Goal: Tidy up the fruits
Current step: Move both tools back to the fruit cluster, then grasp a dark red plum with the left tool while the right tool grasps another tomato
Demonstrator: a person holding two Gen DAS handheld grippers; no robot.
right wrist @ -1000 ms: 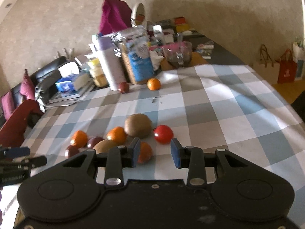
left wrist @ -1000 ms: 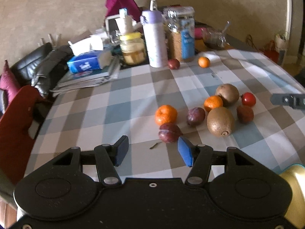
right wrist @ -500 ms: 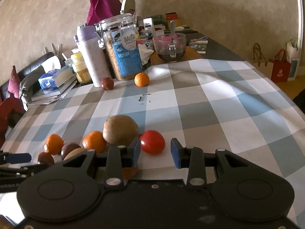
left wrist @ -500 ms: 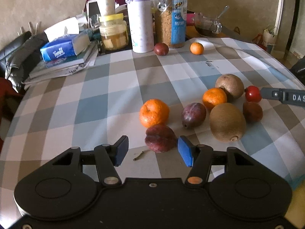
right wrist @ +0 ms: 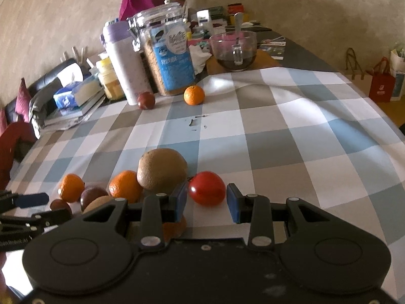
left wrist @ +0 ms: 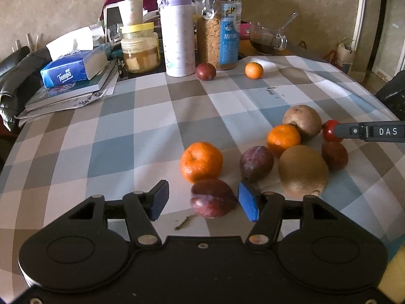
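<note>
On a bench (left wrist: 141,136) covered by a checked cloth, fruit is seen loosely clustered in the left wrist view, with nothing yet gathered into any container or row; the sorting is judged to be barely begun. A dark red plum (left wrist: 212,198) lies between the spread fingers of the left tool (left wrist: 203,204), the right blue pad close beside it, the left pad well clear; no pinch is made. Just beyond are a mandarin (left wrist: 201,161), a second plum (left wrist: 256,163), a second mandarin (left wrist: 283,139), two kiwifruits (left wrist: 302,171) and a reddish-brown fruit (left wrist: 334,155). A third plum (left wrist: 206,71) and a small mandarin (left wrist: 254,70) are left well apart, by a glass jar (left wrist: 219,26) and a white flask (left wrist: 178,34).

In the right wrist view, a red tomato (right wrist: 207,188) is framed by the right tool (right wrist: 207,202), its fingers parted wider than the fruit and not closed on it, though whether the left pad touches cannot be told. The farther kiwifruit (right wrist: 162,169) sits just beside the tomato on its left. An orange-toned fruit (right wrist: 174,228) is partly hidden beneath the tool. Every fruit is still to be placed.
</note>
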